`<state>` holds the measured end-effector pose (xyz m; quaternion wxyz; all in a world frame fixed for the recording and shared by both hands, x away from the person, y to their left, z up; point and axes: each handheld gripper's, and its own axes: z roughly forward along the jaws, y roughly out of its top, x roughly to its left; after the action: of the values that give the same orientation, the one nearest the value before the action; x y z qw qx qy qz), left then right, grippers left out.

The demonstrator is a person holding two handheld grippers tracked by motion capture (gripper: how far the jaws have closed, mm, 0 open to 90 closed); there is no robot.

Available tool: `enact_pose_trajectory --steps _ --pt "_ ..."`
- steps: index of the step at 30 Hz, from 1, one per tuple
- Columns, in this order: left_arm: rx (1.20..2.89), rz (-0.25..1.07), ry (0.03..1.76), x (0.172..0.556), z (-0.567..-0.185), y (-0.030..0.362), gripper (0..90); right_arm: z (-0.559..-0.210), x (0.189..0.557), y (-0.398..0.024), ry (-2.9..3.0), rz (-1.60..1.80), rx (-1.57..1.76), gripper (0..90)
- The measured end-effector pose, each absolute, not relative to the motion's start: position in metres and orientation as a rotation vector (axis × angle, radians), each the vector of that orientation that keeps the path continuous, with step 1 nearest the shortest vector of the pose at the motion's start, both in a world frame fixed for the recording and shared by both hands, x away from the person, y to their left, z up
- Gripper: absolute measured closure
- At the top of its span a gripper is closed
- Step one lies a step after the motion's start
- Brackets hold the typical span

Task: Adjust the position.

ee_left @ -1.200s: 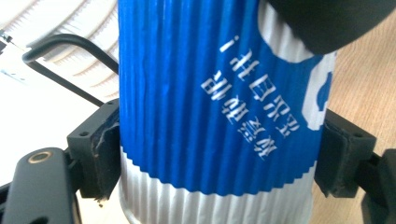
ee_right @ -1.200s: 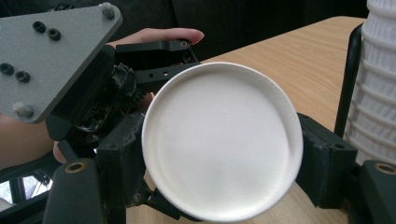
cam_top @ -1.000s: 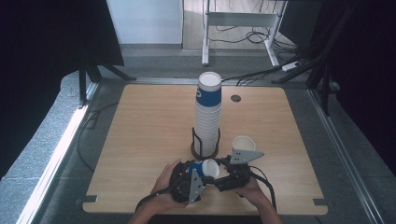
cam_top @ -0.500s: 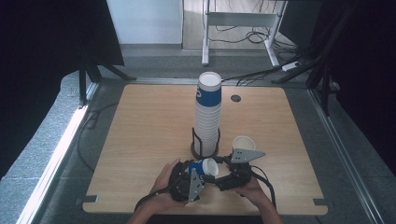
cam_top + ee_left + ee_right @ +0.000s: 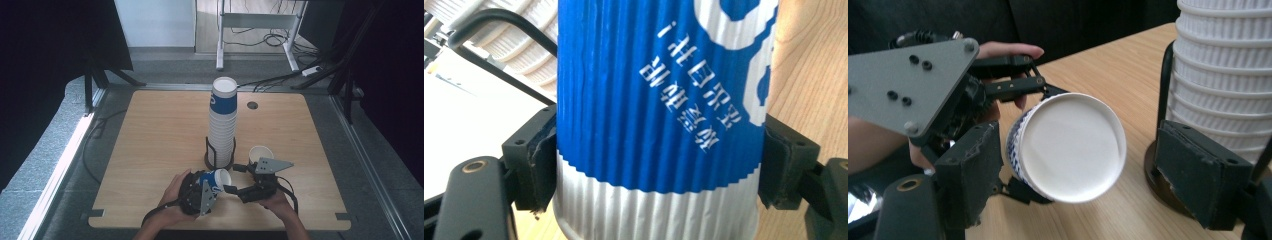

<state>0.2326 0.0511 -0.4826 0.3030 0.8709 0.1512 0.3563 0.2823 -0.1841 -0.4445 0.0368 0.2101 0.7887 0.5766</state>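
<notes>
Blue-and-white cup [image 5: 659, 120], white script unreadable, is pinched sideways by left gripper [image 5: 209, 187] near table [image 5: 150, 150] front edge. Right gripper [image 5: 1078, 165] jaws, just opened, flank its base untouching. One stack [image 5: 222, 122], one loose cup [image 5: 261, 152].

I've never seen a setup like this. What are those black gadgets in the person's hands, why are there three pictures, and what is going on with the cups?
No robot arm here: a person holds a hand-held clamp with two black jaws in each hand. The high view looks down on the wooden table from above. The other two pictures come from small cameras riding on each clamp, looking along its jaws.

On the table stands a tall stack of paper cups in a black wire holder, with a single white cup upright beside it.

The left gripper is clamped on a blue and white cup, held on its side, its white closed end facing the other clamp. The right gripper has just opened its jaws: in its own view they stand either side of that closed end without touching it.
</notes>
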Motion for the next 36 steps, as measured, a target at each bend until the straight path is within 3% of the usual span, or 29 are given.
enact_pose_trajectory --steps 17,36 --pt "2.315 0.999 0.346 0.236 -0.474 0.046 19.4 -0.421 0.287 -0.178 2.667 1.299 0.474 19.8" --pt "2.339 1.064 0.297 0.240 -0.474 0.037 19.4 -0.402 0.293 -0.165 2.836 1.032 0.399 19.3"
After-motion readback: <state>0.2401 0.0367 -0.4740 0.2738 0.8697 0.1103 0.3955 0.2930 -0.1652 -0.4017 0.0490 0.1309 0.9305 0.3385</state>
